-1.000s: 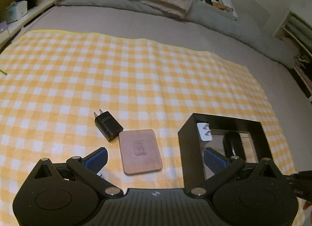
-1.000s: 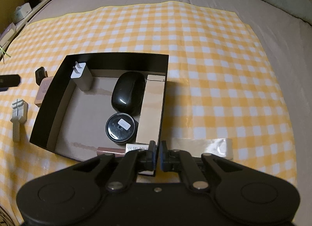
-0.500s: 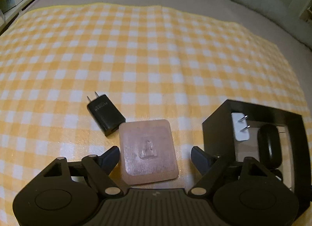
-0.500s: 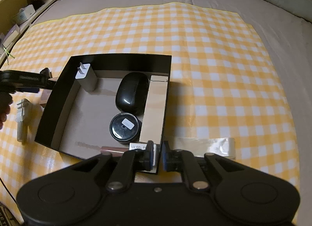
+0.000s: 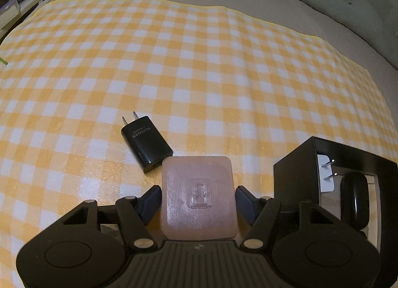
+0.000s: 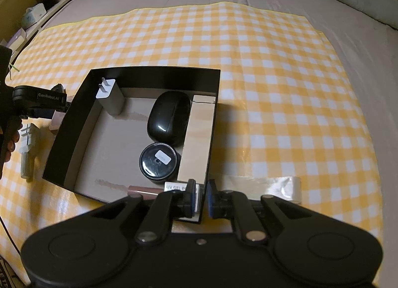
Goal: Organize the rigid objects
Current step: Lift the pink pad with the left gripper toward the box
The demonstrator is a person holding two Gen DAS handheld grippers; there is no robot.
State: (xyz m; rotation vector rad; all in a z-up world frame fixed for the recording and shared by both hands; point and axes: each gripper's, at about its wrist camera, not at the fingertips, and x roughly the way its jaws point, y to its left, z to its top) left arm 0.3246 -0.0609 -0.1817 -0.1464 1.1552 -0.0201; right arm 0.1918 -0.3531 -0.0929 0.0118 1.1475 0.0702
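Where checkered cloth [image 5: 199, 69] covers bed [image 6: 360, 27], black box [image 6: 154, 74] serves as landmark. Inside box: black oval case [image 6: 169, 116], white charger [image 6: 110, 98] upright in far-left corner, round black jar [image 6: 159, 161] near front wall. Left of box: pink square pad [image 5: 198, 196], between spread fingers of left gripper [image 5: 198, 202] (contact unclear); black charger [image 5: 146, 145] just beyond pad. Right gripper [image 6: 200, 197] pinched narrow over box's front wall.
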